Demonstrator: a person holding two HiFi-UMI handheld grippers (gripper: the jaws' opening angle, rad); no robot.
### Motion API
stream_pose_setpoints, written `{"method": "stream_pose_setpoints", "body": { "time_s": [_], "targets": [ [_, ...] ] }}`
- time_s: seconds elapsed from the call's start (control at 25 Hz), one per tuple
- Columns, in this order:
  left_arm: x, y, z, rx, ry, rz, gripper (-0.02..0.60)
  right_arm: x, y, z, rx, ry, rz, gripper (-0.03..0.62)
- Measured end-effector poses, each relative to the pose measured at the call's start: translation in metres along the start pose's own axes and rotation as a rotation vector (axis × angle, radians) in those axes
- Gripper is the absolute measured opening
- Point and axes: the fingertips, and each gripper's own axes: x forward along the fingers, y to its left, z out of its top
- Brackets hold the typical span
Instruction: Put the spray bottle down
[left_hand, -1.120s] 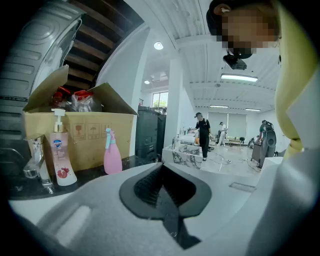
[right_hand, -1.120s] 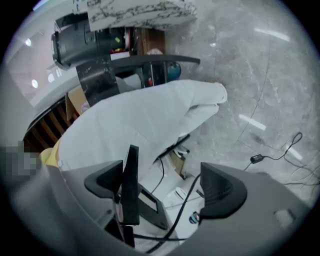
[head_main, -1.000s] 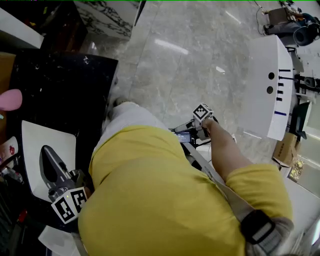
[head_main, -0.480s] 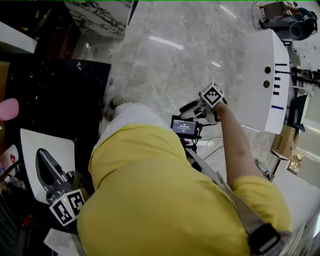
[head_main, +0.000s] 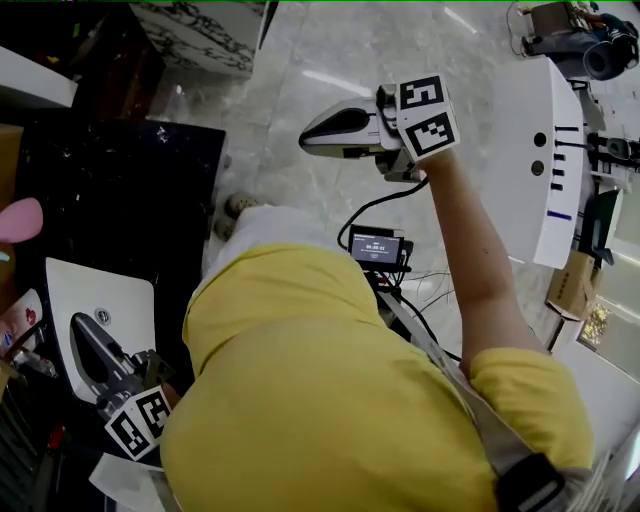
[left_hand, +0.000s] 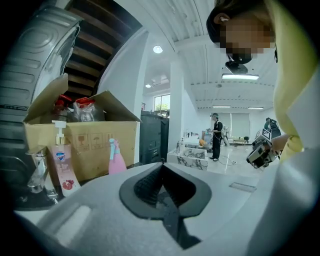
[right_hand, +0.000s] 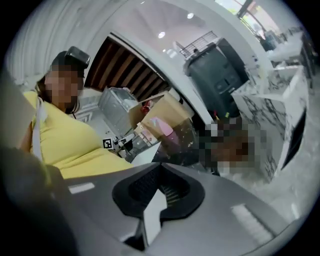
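The pink spray bottle (left_hand: 116, 157) with a blue-green trigger stands upright in front of a cardboard box (left_hand: 85, 135), free of both grippers. In the head view only its pink edge (head_main: 20, 218) shows at the far left. My left gripper (head_main: 80, 326) hovers low over a white board (head_main: 100, 292), short of the bottle, its jaws (left_hand: 161, 165) shut and empty. My right gripper (head_main: 306, 135) is held high over the floor, far from the bottle. Its jaws have just closed and are shut (right_hand: 161, 165) with nothing between them.
A pump soap bottle (left_hand: 59, 160) and a faucet (left_hand: 36, 172) stand left of the spray bottle on the black counter (head_main: 130, 190). A white cabinet (head_main: 525, 170) stands at the right. A small screen device (head_main: 376, 246) with cables hangs by my yellow shirt.
My right gripper has risen from beside my hip to high over the floor and rolled so its jaws point left. The left gripper has stayed over the white board.
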Motion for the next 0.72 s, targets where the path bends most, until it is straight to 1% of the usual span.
{"method": "stream_pose_setpoints", "body": {
  "time_s": [0.08, 0.16, 0.24, 0.28, 0.36, 0.4, 0.44, 0.48, 0.52, 0.56, 0.6, 0.64, 0.68, 0.72],
  "targets": [
    [-0.007, 0.005, 0.0, 0.001, 0.001, 0.031, 0.0, 0.02, 0.01, 0.023, -0.116, 0.037, 0.022, 0.0],
    [-0.017, 0.012, 0.001, 0.016, -0.01, 0.09, 0.0, 0.044, 0.019, 0.048, -0.249, 0.072, 0.064, 0.0],
    [-0.027, 0.016, 0.002, 0.019, -0.023, 0.152, 0.0, 0.068, 0.028, 0.078, -0.376, 0.081, 0.096, 0.0],
    [-0.032, 0.018, 0.001, 0.014, -0.016, 0.17, 0.0, 0.079, 0.032, 0.091, -0.429, 0.077, 0.086, 0.0],
    [-0.047, 0.031, 0.0, 0.013, 0.008, 0.199, 0.0, 0.106, 0.041, 0.118, -0.534, 0.055, 0.02, 0.0],
    [-0.058, 0.042, 0.001, 0.019, 0.012, 0.23, 0.0, 0.125, 0.045, 0.135, -0.593, 0.031, -0.01, 0.0],
    [-0.073, 0.057, 0.003, 0.029, 0.007, 0.278, 0.0, 0.149, 0.052, 0.156, -0.65, -0.005, -0.019, 0.002],
    [-0.093, 0.075, 0.007, 0.037, -0.004, 0.342, 0.0, 0.177, 0.061, 0.178, -0.691, -0.052, -0.006, 0.004],
    [-0.118, 0.095, 0.011, 0.043, -0.018, 0.418, 0.0, 0.207, 0.074, 0.197, -0.705, -0.101, 0.023, 0.018],
    [-0.147, 0.115, 0.017, 0.047, -0.032, 0.5, 0.0, 0.24, 0.089, 0.211, -0.697, -0.14, 0.058, 0.05],
    [-0.181, 0.134, 0.023, 0.052, -0.048, 0.587, 0.0, 0.273, 0.103, 0.219, -0.681, -0.164, 0.084, 0.103],
    [-0.215, 0.148, 0.03, 0.056, -0.069, 0.676, 0.0, 0.305, 0.115, 0.222, -0.672, -0.175, 0.085, 0.149],
    [-0.249, 0.157, 0.036, 0.057, -0.096, 0.763, 0.0, 0.337, 0.121, 0.221, -0.673, -0.178, 0.053, 0.176],
    [-0.279, 0.163, 0.042, 0.052, -0.128, 0.842, 0.0, 0.368, 0.122, 0.218, -0.68, -0.18, -0.008, 0.206]
  ]
}}
